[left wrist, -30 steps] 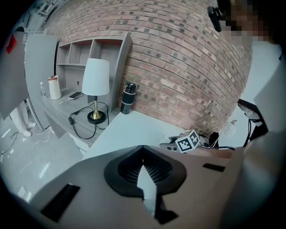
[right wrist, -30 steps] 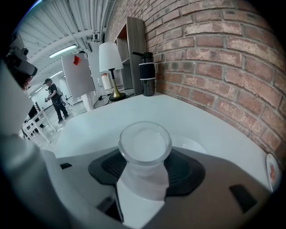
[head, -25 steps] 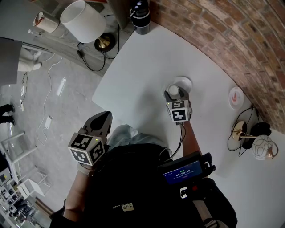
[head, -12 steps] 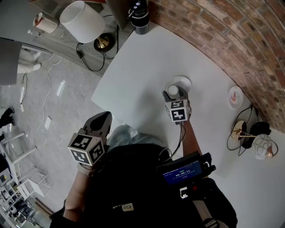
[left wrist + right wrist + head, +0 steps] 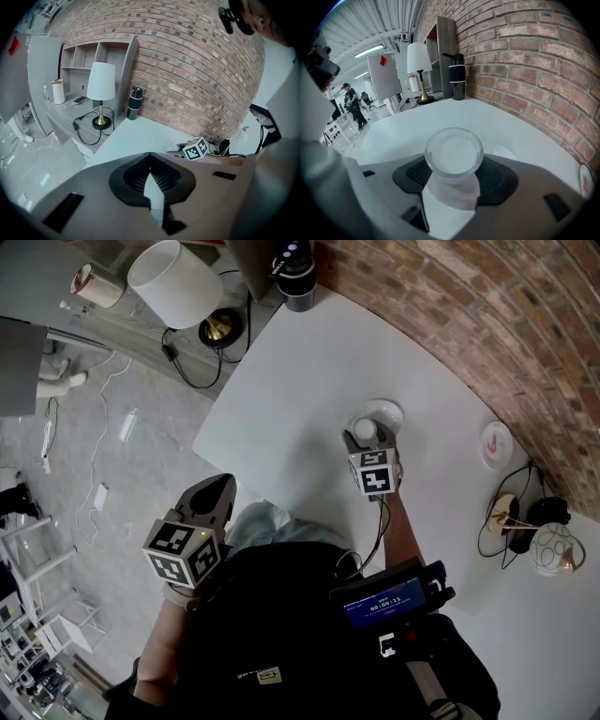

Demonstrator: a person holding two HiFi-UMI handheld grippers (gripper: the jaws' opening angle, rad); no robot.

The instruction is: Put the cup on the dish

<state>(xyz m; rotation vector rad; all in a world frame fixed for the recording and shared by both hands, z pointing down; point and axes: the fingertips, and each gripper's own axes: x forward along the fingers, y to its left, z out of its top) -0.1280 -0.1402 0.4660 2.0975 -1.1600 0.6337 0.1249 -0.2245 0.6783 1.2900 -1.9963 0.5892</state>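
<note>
A clear plastic cup (image 5: 453, 154) stands upright between the jaws of my right gripper (image 5: 453, 174), whose pads press on its sides. In the head view the cup (image 5: 364, 430) is at the near left edge of the white dish (image 5: 388, 414) on the white table; whether it rests on the dish or hangs just above it I cannot tell. Part of the dish (image 5: 507, 151) shows behind the cup to the right. My left gripper (image 5: 212, 499) is off the table's near left edge, over the floor, shut and empty (image 5: 150, 174).
A black bottle (image 5: 297, 277) stands at the table's far corner, with a white lamp (image 5: 175, 282) on a low shelf beyond it. A small saucer (image 5: 497, 444) lies by the brick wall (image 5: 487, 324). Cables and small objects (image 5: 530, 526) crowd the right edge.
</note>
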